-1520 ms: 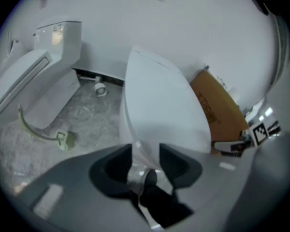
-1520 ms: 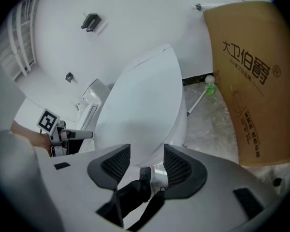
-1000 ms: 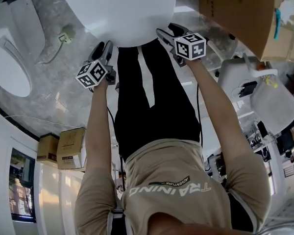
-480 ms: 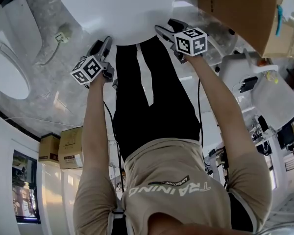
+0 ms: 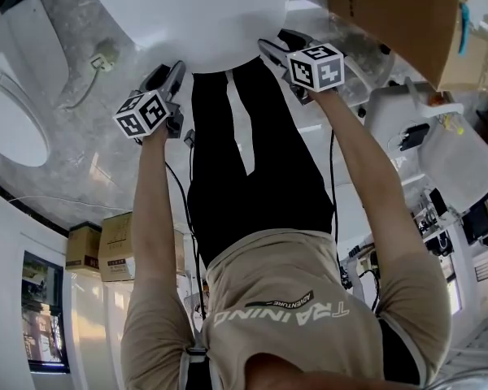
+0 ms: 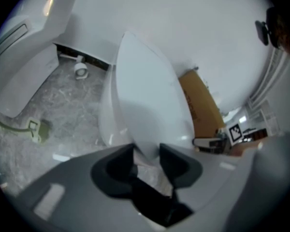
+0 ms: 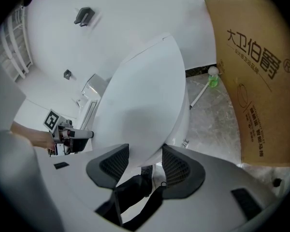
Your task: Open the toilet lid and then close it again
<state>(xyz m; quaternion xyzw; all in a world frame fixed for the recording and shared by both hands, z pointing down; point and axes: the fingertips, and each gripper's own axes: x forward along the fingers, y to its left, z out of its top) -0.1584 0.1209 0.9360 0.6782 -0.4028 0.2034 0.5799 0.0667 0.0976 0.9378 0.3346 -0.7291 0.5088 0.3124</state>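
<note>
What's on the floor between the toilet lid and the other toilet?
Between the toilet lid and the other toilet: grey marbled floor with a small pale plug on a cord, seen in the head view.

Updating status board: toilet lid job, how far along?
Done: nothing provable; the toilet lid lies low over the bowl. In hand: both tools straddle its front rim, left tool just closing on it, right tool just opened wider, not clearly gripping. Left: can't tell whether lifting is still ahead or only letting go.
</note>
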